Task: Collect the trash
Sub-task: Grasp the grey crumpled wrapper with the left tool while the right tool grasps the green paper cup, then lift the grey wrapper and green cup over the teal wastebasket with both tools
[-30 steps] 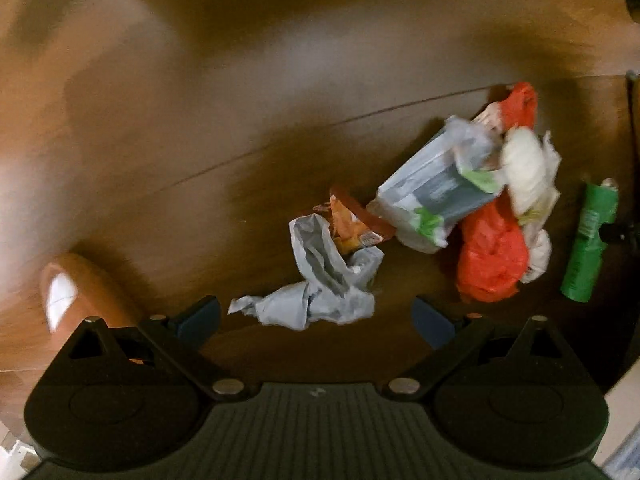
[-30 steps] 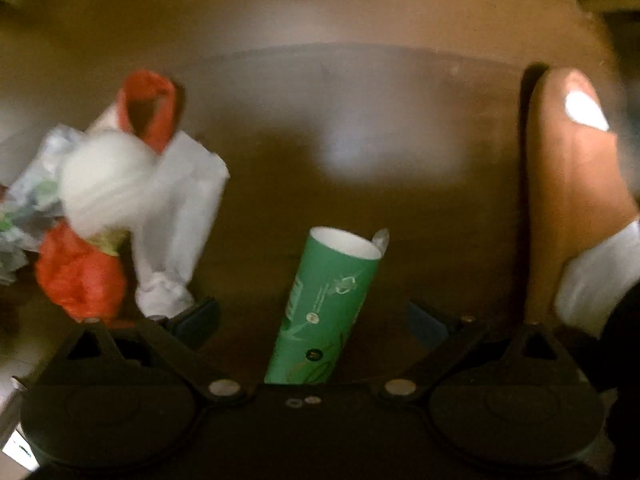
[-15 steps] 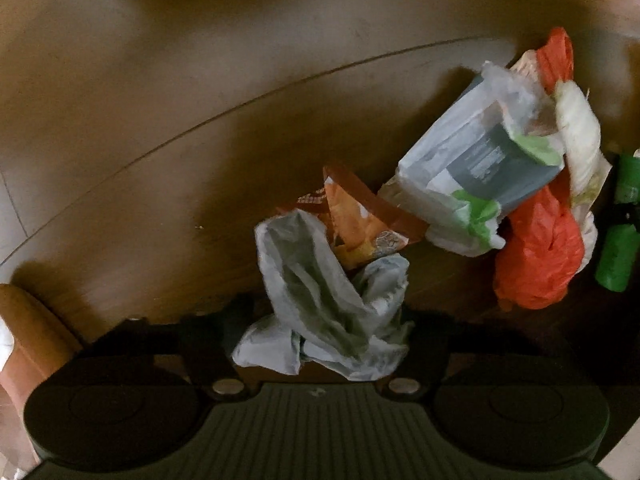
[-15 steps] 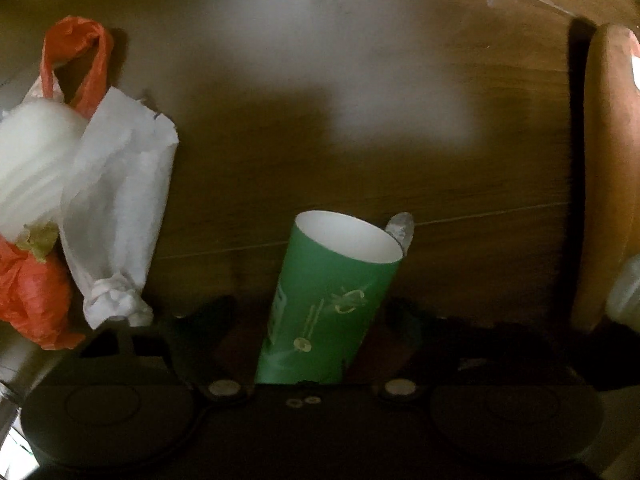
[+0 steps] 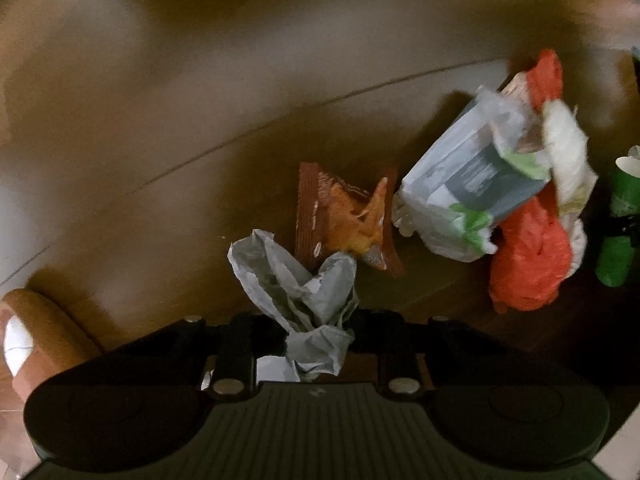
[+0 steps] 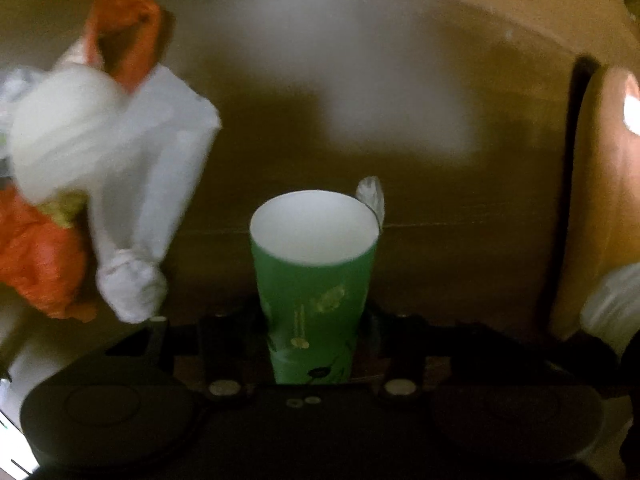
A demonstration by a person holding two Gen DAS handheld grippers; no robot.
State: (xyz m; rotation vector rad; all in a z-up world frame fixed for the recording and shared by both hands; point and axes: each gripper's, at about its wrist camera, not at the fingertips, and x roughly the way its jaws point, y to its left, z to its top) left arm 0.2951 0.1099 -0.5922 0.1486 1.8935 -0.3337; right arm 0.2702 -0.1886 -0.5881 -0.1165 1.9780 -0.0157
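A crumpled grey wrapper [image 5: 292, 280] lies on the wooden floor in the left wrist view. My left gripper [image 5: 316, 328] has its jaws closing on the wrapper's near end, which is pinched between them. A green paper cup [image 6: 316, 280] with a white inside fills the middle of the right wrist view. The jaws of my right gripper [image 6: 316, 320] are closing on the cup, and both fingers touch its lower sides. The same green cup [image 5: 618, 256] shows at the right edge of the left wrist view.
Beyond the grey wrapper lie an orange snack packet [image 5: 344, 216], a white and grey plastic bag [image 5: 464, 188] and a red bag [image 5: 528, 264]. A knotted white bag [image 6: 132, 184] lies left of the cup. A person's brown shoe [image 5: 36, 340] [image 6: 596, 200] stands at each side.
Both grippers came down and went from wide open to closed around their things: the left on the grey wrapper, the right on the green cup. The cup now stands more upright.
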